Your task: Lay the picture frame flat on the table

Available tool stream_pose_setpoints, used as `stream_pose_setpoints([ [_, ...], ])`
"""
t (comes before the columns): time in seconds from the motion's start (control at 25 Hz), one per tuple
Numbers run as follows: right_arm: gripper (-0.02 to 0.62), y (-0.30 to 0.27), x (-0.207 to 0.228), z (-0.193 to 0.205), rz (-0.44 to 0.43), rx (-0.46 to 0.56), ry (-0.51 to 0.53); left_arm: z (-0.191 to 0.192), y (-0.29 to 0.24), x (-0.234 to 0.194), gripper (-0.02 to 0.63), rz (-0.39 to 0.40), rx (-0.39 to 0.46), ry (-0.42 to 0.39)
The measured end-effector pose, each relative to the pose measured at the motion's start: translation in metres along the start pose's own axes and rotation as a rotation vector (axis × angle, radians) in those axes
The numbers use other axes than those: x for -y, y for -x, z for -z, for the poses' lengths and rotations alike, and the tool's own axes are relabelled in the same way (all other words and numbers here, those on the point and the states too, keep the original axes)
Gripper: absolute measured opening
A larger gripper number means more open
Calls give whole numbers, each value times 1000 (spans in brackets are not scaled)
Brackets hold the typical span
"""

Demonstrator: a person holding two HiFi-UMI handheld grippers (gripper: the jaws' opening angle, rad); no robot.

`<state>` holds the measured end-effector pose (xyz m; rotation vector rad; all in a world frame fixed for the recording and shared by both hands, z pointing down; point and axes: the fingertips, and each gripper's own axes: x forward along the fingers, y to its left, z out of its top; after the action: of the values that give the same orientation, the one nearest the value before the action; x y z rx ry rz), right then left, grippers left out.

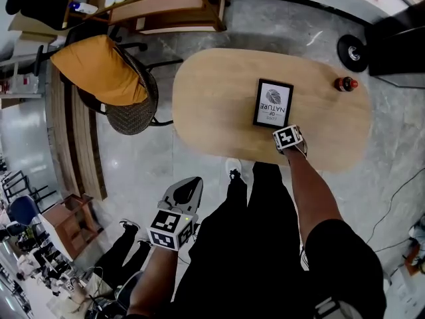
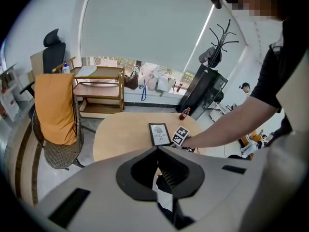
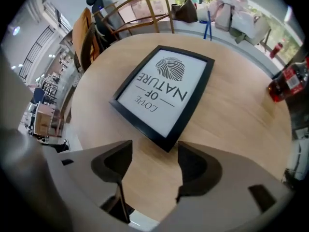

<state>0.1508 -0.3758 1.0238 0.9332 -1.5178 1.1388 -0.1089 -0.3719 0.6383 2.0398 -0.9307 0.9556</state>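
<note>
The black picture frame [image 1: 273,103] with white "LOVE OF NATURE" print lies flat on the oval wooden table [image 1: 212,98]. In the right gripper view the frame [image 3: 164,88] fills the middle, its near corner just ahead of the jaws. My right gripper [image 1: 284,131] hovers at the frame's near edge; the right gripper [image 3: 154,151] is open, with bare tabletop between its fingers and nothing held. My left gripper [image 1: 188,186] hangs off the table over the floor, near the person's legs. The left gripper [image 2: 157,151] has its jaw tips together, holding nothing, and looks toward the frame [image 2: 160,134].
A small red-capped bottle [image 1: 345,84] stands on the table's far right end. A chair with an orange cloth [image 1: 106,72] sits left of the table, and a wooden shelf unit [image 1: 166,5] stands beyond it. A black cabinet [image 2: 200,88] is at the back right.
</note>
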Motion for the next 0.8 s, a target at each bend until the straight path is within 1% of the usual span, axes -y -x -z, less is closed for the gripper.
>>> stream_pose_setpoints([
  [0.08, 272, 6, -2, -5, -5, 15, 10, 2, 3, 2, 5, 9, 10, -9],
  [0.2, 272, 30, -6, -2, 4, 43, -51, -3, 14, 6, 5, 29, 43, -25],
  [0.28, 272, 54, -19, -4, -27, 94, -86, -10, 25, 9, 5, 52, 75, -48],
  [0.36, 272, 82, -19, 4, 20, 102, -106, -16, 37, 14, 5, 77, 106, -77],
  [0.4, 272, 97, -25, 4, 14, 129, -123, -18, 42, 17, 5, 90, 120, -91],
  [0.48, 272, 131, -47, -4, -45, 233, -167, -20, 54, 22, 5, 116, 146, -118],
  [0.6, 261, 207, -90, -21, -138, 439, -208, -19, 70, 26, 5, 153, 180, -133],
  [0.72, 168, 293, -134, -28, -209, 635, -210, -17, 80, 36, 5, 210, 210, -152],
  [0.76, 133, 320, -149, -26, -228, 696, -209, -17, 84, 42, 5, 230, 218, -173],
  [0.8, 81, 346, -164, -24, -248, 753, -212, -16, 87, 47, 5, 247, 226, -199],
])
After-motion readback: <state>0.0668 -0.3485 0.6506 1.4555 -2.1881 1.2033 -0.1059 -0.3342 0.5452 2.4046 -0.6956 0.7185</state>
